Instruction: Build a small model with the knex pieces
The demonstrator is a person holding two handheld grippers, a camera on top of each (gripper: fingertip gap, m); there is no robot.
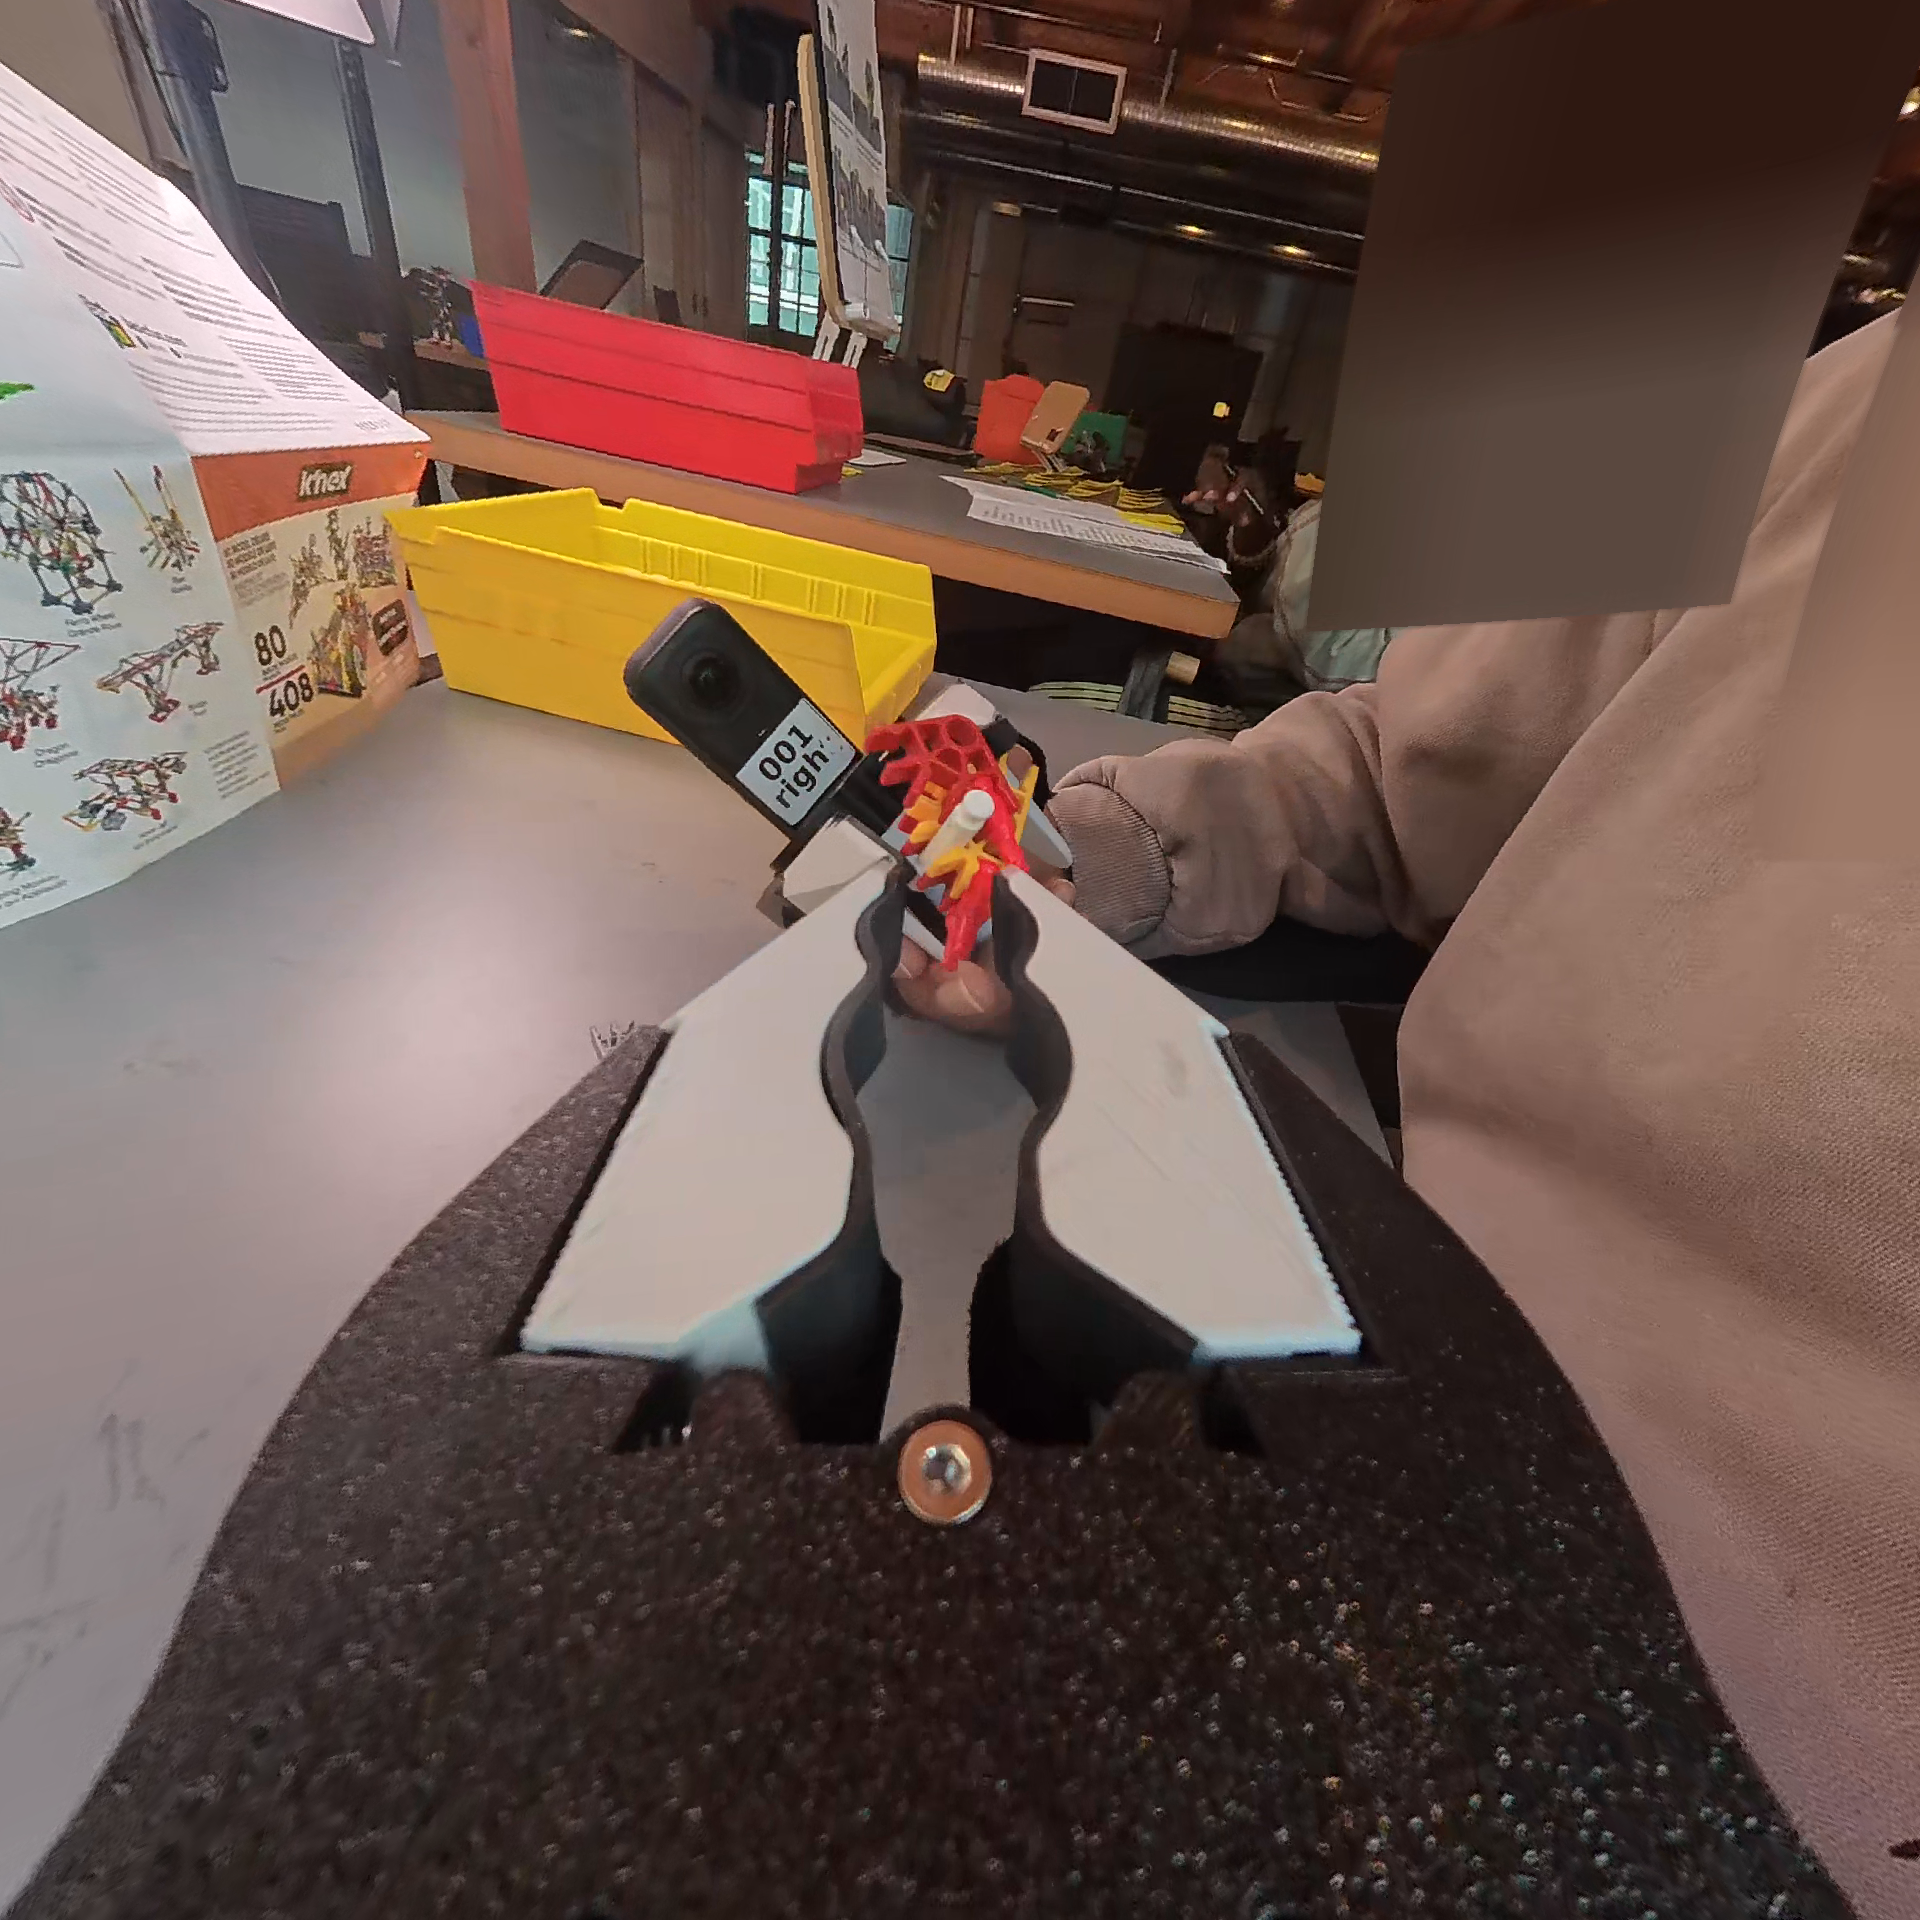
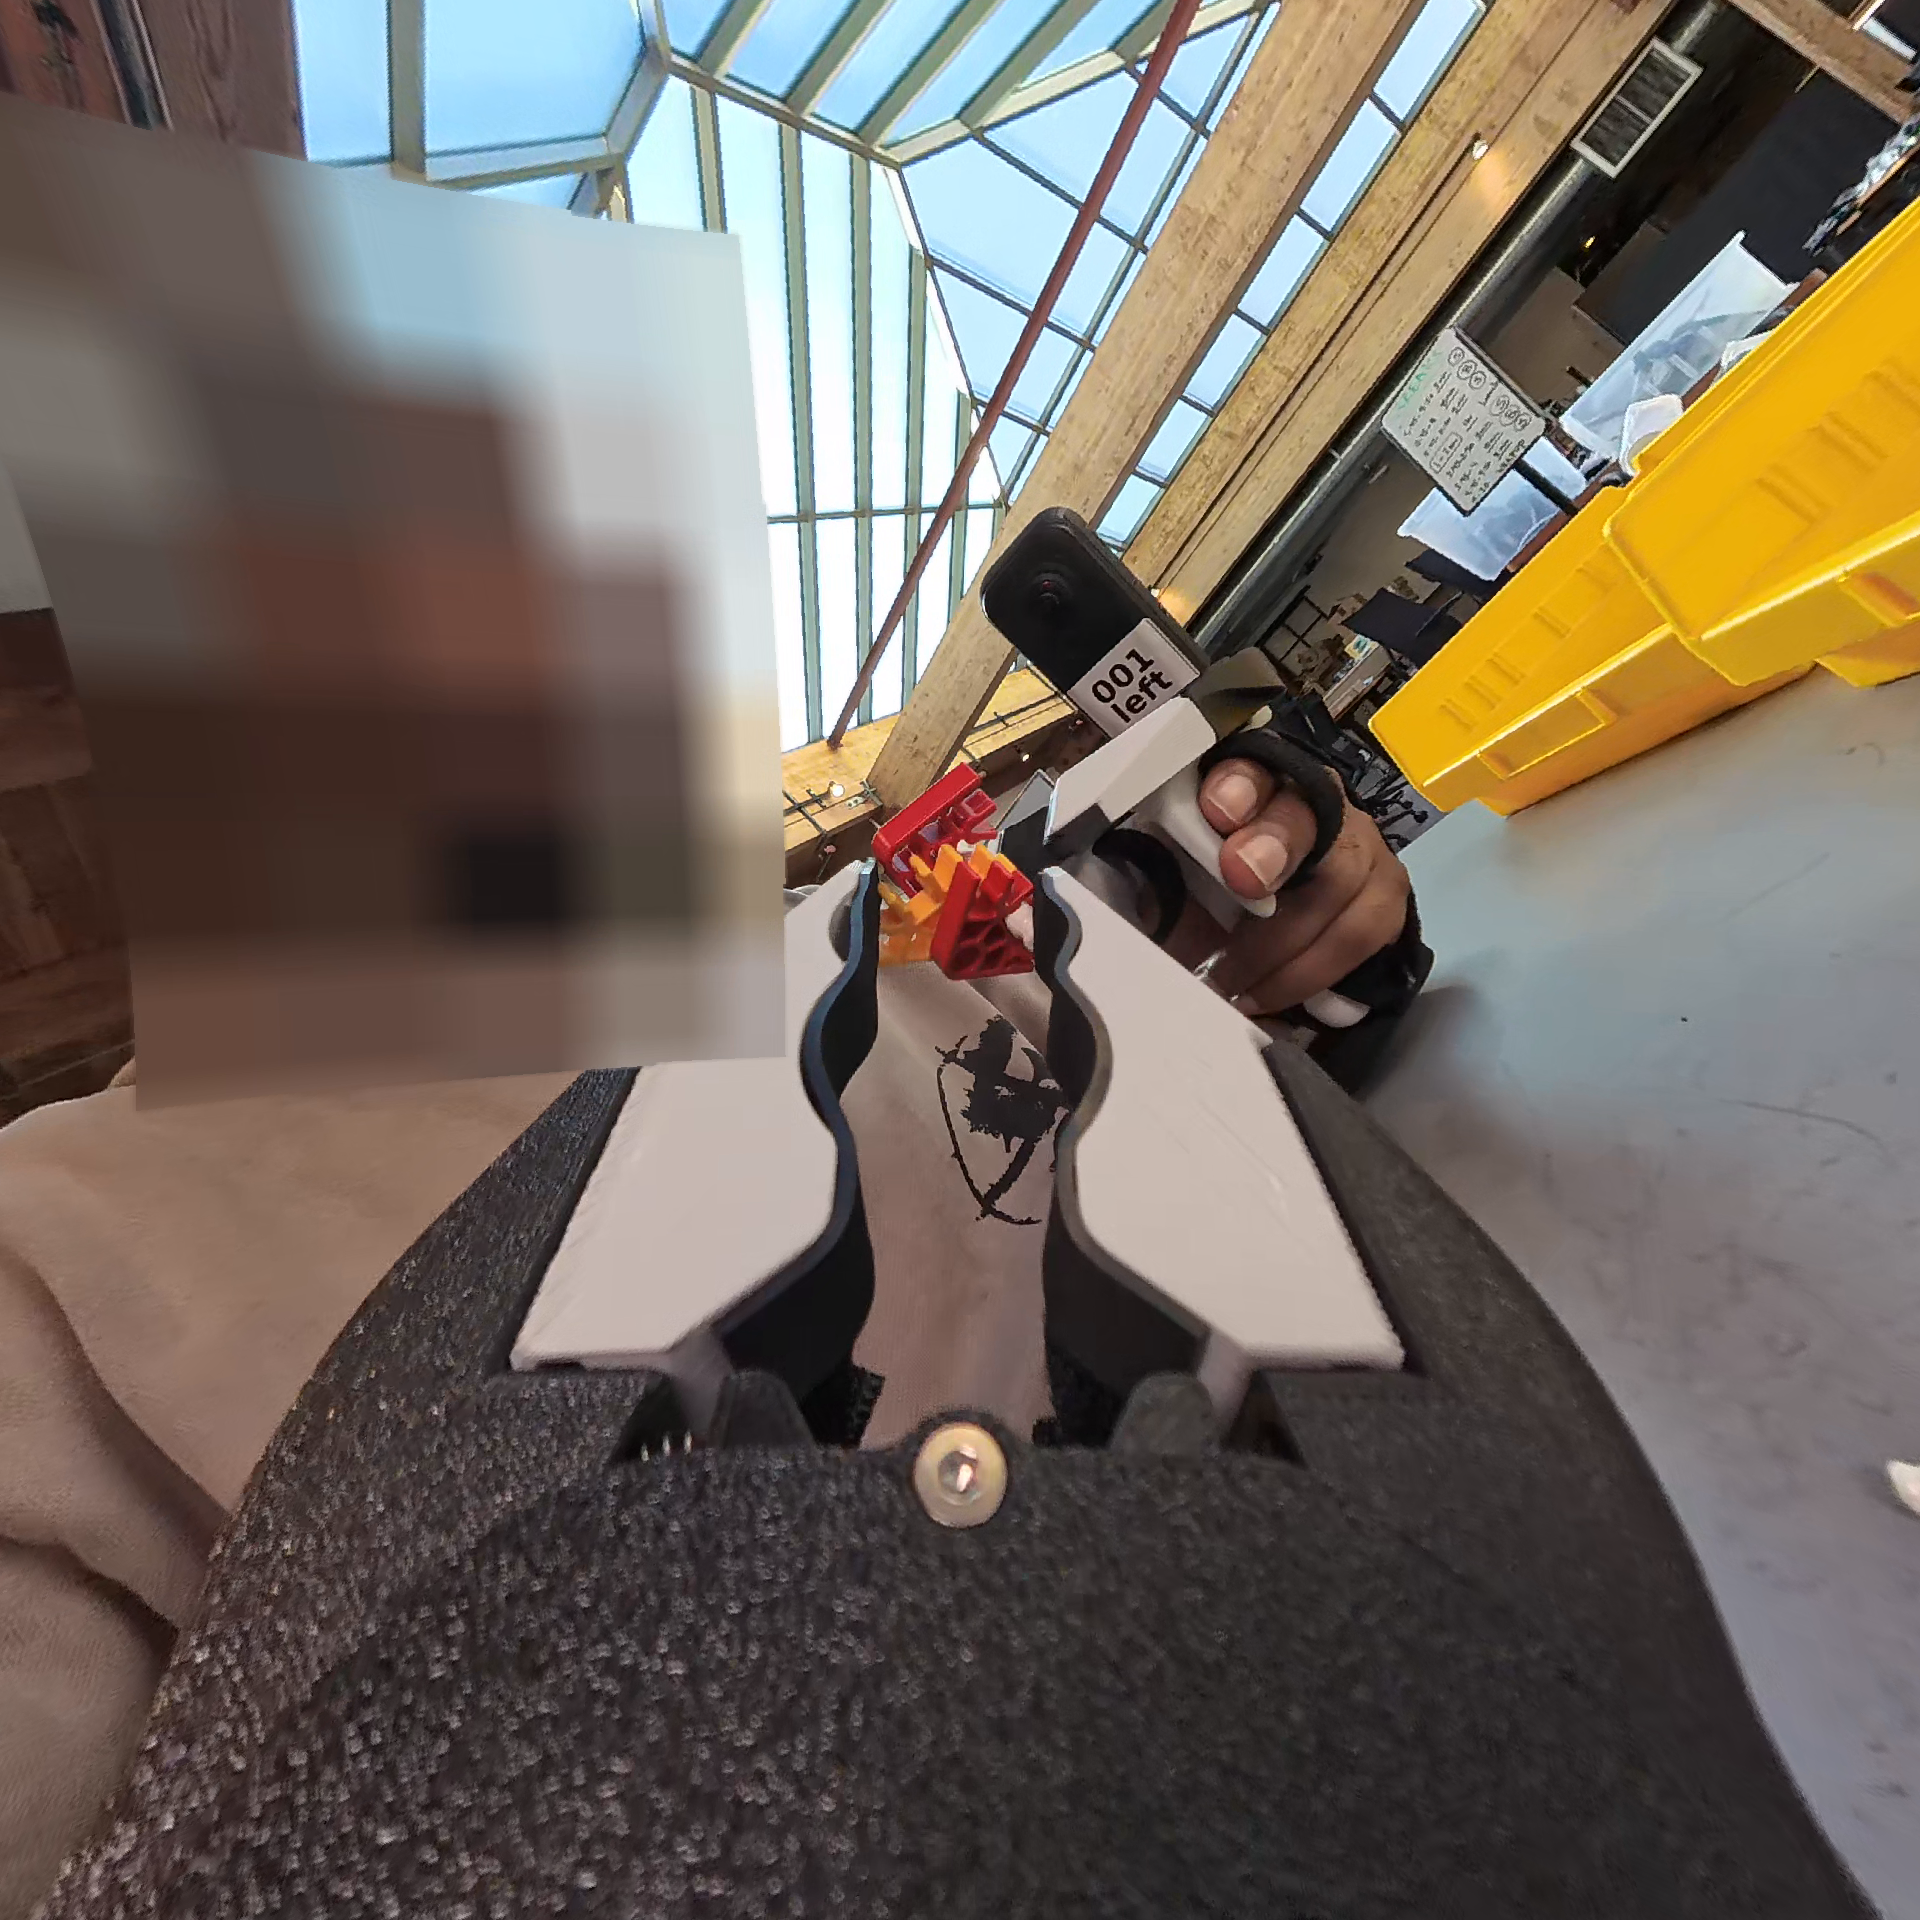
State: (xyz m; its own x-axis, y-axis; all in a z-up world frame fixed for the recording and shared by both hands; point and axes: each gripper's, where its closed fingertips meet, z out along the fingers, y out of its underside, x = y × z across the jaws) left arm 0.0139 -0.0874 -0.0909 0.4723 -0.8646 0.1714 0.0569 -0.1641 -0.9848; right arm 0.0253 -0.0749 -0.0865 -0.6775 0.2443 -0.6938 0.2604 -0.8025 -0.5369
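A small assembly of red, orange and yellow toy connectors on a white rod [image 1: 956, 831] is held in the air above the grey table [image 1: 312, 1039]. My left gripper [image 1: 948, 896] is shut on its lower red part. My right gripper [image 2: 954, 914] is shut on the same assembly [image 2: 977, 930] from the opposite side, around a red triangular connector. The two grippers meet tip to tip. The right gripper's black camera [image 1: 717, 686] shows in the left wrist view. The left gripper's camera [image 2: 1049, 597] and the hand [image 2: 1299, 883] holding it show in the right wrist view.
A yellow bin [image 1: 665, 603] stands behind the grippers, with a red bin [image 1: 665, 405] on a farther table. A construction toy box [image 1: 322, 582] and a folded instruction sheet [image 1: 104, 468] stand at the left. The person's beige sweatshirt [image 1: 1662, 1143] fills the right. Yellow bins [image 2: 1714, 582] also show in the right wrist view. My left and right fingertips are right by each other.
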